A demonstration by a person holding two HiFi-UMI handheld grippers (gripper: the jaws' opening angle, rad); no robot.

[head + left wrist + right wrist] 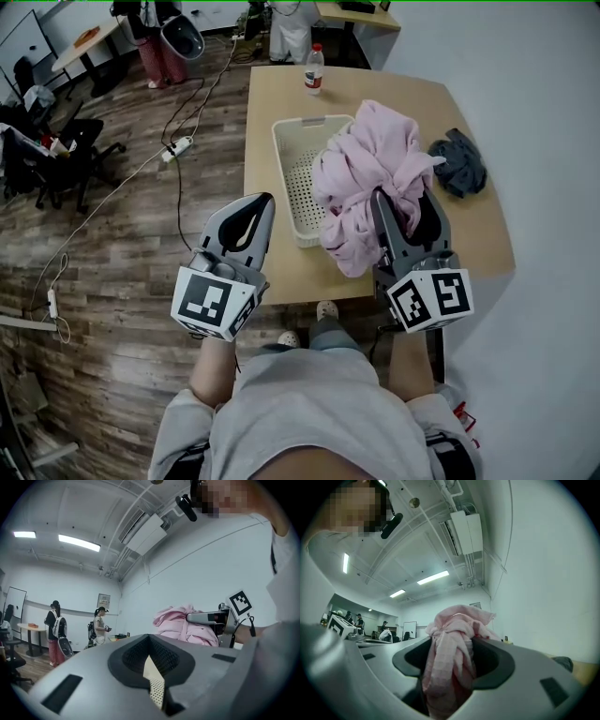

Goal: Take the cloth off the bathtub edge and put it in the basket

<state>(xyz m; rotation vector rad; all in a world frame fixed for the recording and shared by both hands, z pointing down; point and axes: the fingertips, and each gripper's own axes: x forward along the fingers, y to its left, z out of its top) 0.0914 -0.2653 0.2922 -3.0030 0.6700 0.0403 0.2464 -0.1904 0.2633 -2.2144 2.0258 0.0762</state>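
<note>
A bunched pink cloth hangs from my right gripper, which is shut on it, over the right side of the cream perforated basket on the wooden table. In the right gripper view the pink cloth fills the gap between the jaws. My left gripper is shut and holds nothing. It hovers by the table's front left edge, left of the basket. The left gripper view shows the pink cloth and the right gripper to its right. No bathtub is in view.
A dark grey cloth lies on the table right of the basket. A bottle stands at the table's far edge. Cables and a power strip run across the wooden floor at left, near office chairs. People stand far back.
</note>
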